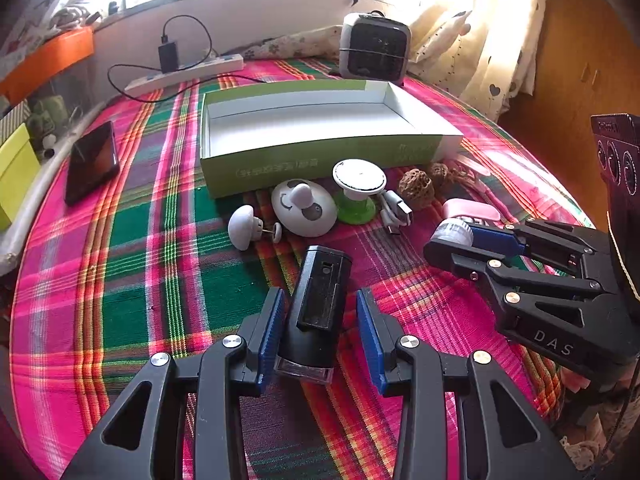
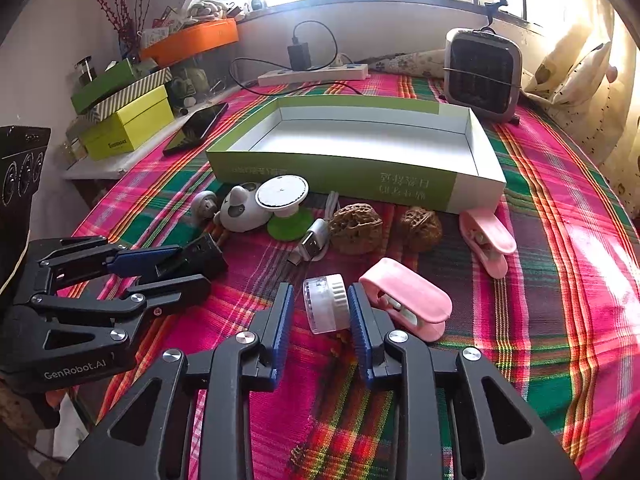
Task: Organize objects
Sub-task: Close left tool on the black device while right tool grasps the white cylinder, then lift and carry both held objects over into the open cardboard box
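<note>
A black boxy device (image 1: 316, 292) with a clear end lies tilted on the plaid cloth. My left gripper (image 1: 320, 296) is shut on it, and the right wrist view shows that gripper (image 2: 200, 268) from the side, clamped on the device (image 2: 208, 252). A small white round jar (image 2: 326, 304) with a ribbed cap lies on its side between the pads of my right gripper (image 2: 320, 292), which is shut on it. From the left wrist view the same gripper (image 1: 448, 240) holds the jar (image 1: 452, 230). An open green-and-white box (image 1: 320, 160) stands behind them.
In front of the box (image 2: 340, 172) lie a white mushroom-shaped knob (image 1: 242, 226), an oval panda gadget (image 1: 304, 208), a green-based round stand (image 1: 358, 192), a USB cable (image 1: 396, 208), two walnuts (image 2: 354, 228) and two pink clips (image 2: 404, 300). A phone (image 1: 92, 160), power strip (image 1: 184, 74) and small heater (image 1: 374, 46) are farther back.
</note>
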Motion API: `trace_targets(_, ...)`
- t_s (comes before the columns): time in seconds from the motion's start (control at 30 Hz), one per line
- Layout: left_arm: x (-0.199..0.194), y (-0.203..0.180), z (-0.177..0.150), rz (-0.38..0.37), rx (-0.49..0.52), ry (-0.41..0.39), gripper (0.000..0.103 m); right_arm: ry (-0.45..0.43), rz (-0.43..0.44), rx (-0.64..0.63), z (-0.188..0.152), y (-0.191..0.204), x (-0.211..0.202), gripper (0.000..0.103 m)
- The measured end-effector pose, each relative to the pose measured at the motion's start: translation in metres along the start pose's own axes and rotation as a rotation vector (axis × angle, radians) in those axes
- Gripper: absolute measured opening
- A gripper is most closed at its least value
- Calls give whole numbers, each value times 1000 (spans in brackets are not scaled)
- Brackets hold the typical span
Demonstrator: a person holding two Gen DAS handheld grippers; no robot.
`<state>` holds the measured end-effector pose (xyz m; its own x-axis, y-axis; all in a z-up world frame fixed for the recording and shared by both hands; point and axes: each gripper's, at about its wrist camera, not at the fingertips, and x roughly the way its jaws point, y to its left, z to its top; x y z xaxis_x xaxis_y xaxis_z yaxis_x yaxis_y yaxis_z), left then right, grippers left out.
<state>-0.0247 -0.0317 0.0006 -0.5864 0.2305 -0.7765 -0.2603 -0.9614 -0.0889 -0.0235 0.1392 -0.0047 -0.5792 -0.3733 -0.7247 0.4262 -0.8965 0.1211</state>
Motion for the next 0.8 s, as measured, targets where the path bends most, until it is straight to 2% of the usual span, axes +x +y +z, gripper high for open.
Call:
trace_targets(0.17, -1, 0, 0, 26, -6, 2, 26, -3, -6, 8, 0, -2, 0, 20)
trace_targets(0.8, -10, -6, 8, 25, -37, -16, 25, -20, 10, 12, 3, -3, -8, 20)
